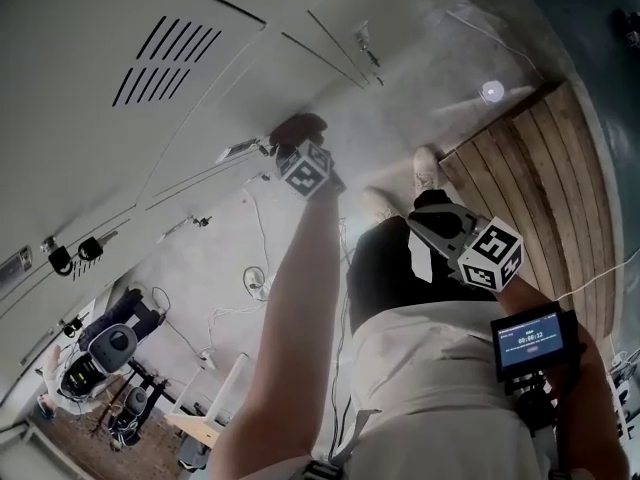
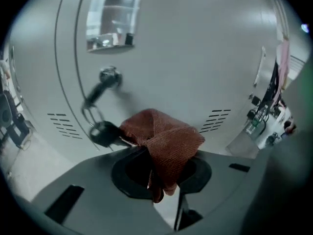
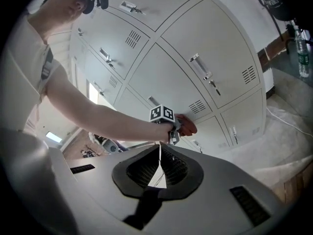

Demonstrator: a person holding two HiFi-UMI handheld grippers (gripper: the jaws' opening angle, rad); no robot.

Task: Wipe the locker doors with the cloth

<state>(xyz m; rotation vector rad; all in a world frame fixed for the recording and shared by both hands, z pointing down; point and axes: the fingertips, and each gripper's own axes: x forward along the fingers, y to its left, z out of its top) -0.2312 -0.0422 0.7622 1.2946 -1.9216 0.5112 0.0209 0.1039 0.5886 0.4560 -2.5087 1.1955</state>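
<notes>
A reddish-brown cloth (image 2: 164, 141) is bunched between the jaws of my left gripper (image 2: 158, 179), which is shut on it. The cloth is pressed close to a grey locker door (image 2: 195, 58), just right of a latch handle (image 2: 108, 76) and a dark hanging lock (image 2: 102, 132). In the head view the left gripper (image 1: 300, 153) reaches out to the lockers (image 1: 120, 28), the cloth (image 1: 298, 128) dark at its tip. The right gripper view shows that cloth (image 3: 188, 126) against a lower door. My right gripper (image 3: 160, 166) is shut and empty, held back near my body (image 1: 432, 224).
Rows of locker doors (image 3: 205, 43) with vents and handles fill the wall. A wooden platform (image 1: 545, 188) lies on the floor at the right, with cables (image 1: 255, 278) and camera gear (image 1: 105, 353) at the lower left. A small screen (image 1: 531, 340) sits by my right arm.
</notes>
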